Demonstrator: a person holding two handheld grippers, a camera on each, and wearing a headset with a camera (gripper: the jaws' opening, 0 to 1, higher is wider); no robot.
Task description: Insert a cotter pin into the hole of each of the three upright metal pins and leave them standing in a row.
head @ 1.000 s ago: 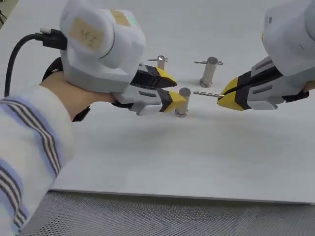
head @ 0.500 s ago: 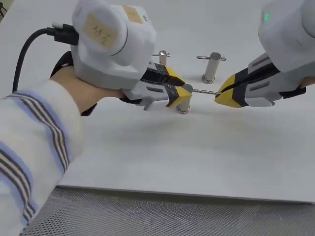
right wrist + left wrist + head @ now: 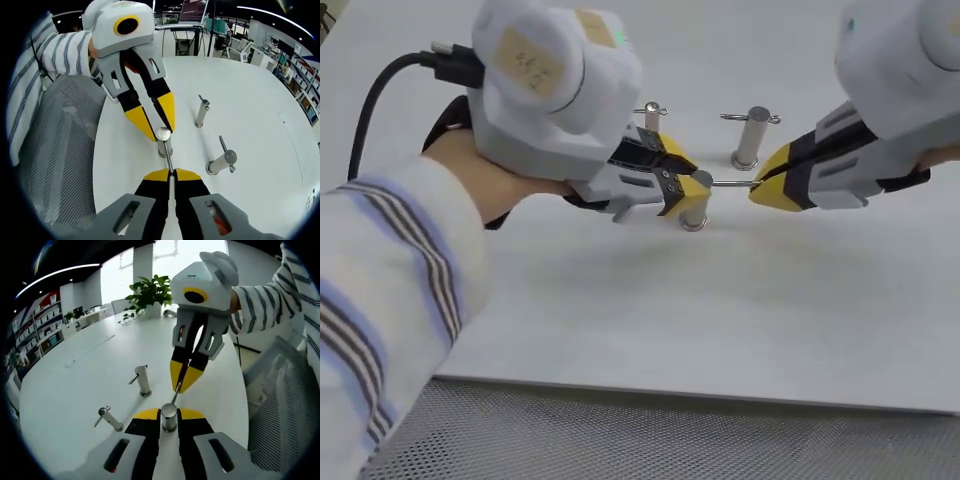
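The left gripper (image 3: 688, 186) has its fingers closed around the near pin (image 3: 694, 208), which stands upright on the counter (image 3: 620, 310). The cotter pin (image 3: 730, 183) lies level, its tip at that pin's head. The right gripper (image 3: 758, 186) pinches its other end, fingers closed tight. Behind stand the back-left pin (image 3: 649, 122) and back-right pin (image 3: 750, 138), each already cottered.

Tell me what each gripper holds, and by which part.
The left gripper holds the near pin just below its head. The right gripper holds the cotter pin by its rear end, tip at the pin.
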